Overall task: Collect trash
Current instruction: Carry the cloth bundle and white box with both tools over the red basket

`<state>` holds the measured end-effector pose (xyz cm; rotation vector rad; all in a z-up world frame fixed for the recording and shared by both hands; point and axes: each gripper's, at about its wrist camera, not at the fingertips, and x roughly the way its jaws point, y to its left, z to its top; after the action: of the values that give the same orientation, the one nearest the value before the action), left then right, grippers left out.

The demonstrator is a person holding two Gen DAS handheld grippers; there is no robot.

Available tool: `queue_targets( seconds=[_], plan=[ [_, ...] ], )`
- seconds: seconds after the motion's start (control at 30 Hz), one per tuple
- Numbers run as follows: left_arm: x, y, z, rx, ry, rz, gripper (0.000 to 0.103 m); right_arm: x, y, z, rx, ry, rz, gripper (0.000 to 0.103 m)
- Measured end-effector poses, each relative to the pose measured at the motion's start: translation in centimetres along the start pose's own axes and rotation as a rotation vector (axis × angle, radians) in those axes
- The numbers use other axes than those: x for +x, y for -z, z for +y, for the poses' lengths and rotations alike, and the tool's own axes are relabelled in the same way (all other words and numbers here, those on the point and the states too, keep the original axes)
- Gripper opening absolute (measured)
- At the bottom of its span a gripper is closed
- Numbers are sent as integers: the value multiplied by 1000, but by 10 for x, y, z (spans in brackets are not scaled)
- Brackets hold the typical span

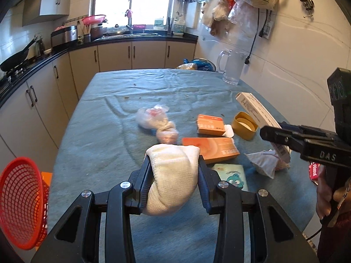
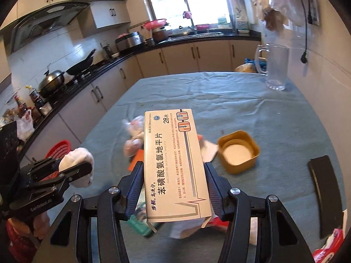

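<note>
Seen from the left wrist, the left gripper (image 1: 173, 175) was closed around a wadded white cloth (image 1: 171, 175), both jaws pressed into its sides, held above the near end of the tabletop (image 1: 105, 114), which was covered in a blue-green cloth. A red mesh basket (image 1: 20, 201) hung off the table's left edge near its near corner. Mid-table lay a knotted clear plastic bag (image 1: 158, 122), two orange boxes (image 1: 209, 150) and an upturned yellow lid (image 1: 244, 125); a green printed packet (image 1: 230, 176) sat nearer the front and a crumpled white bag (image 1: 265, 162) towards the right edge. A glass pitcher (image 1: 232, 66) stood at the far right corner. Seen from the right wrist, the right gripper (image 2: 173, 186) was clamped on a white medicine box (image 2: 173, 164), jaws gripping its long sides, the box raised over the table's middle with its printed face up. The yellow lid (image 2: 238, 151) lay just to its right on the cloth, a black rectangular object (image 2: 326, 195) sat near the right edge, and the red basket (image 2: 59, 148) showed beyond the left edge.
</note>
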<state>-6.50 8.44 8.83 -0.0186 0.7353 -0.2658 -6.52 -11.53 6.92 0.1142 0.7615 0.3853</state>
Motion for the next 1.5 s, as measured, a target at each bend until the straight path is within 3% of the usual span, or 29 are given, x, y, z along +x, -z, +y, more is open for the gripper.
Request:
queue_targets(
  seconds=[0.7,1.5],
  plan=[
    [-46,25,75,-126,-82,-46,37,29,13,97,-137,-135,79,59],
    [-109,74,208,-333,-288,-91,37,90,4,233,-293,-312,203,59]
  ],
)
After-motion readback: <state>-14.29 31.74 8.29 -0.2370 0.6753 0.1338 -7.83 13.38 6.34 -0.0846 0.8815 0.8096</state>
